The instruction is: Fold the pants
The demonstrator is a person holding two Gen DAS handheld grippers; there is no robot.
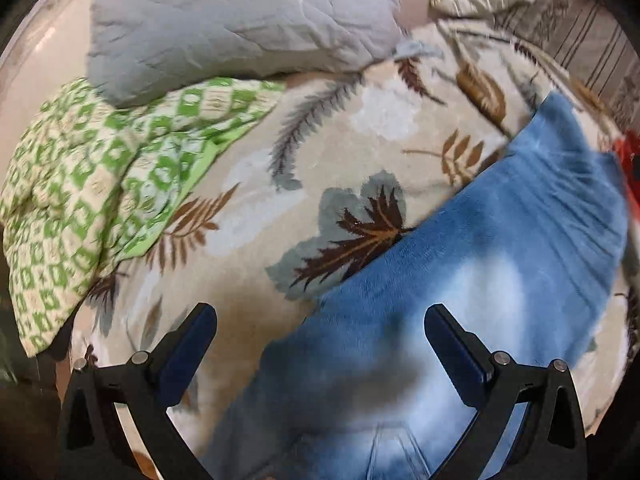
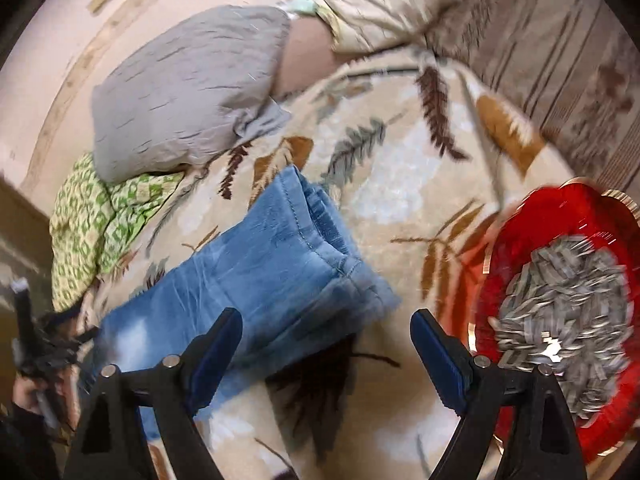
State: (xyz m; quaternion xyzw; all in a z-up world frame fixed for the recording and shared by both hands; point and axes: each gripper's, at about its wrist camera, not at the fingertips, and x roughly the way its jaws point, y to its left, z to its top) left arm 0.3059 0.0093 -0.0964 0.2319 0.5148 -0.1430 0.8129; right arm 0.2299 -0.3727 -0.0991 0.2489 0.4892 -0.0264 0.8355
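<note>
Blue faded jeans [image 1: 480, 280] lie folded on a beige blanket with a leaf print [image 1: 320, 152]. In the left wrist view my left gripper [image 1: 320, 322] hangs open above the near part of the jeans, nothing between its fingers. In the right wrist view the jeans [image 2: 248, 272] run from lower left to the hems at the middle. My right gripper [image 2: 326, 326] stands open over the blanket [image 2: 400, 200] just beside the hem end, holding nothing. At that view's lower left edge, the other gripper and a hand [image 2: 36, 360] show, blurred.
A grey pillow [image 1: 240, 28] lies at the back with a green-and-white patterned cloth [image 1: 80, 184] to its left. A red bowl of sunflower seeds [image 2: 560, 320] sits on the blanket close to the right of my right gripper. Another beige pillow [image 2: 380, 4] lies at the far back.
</note>
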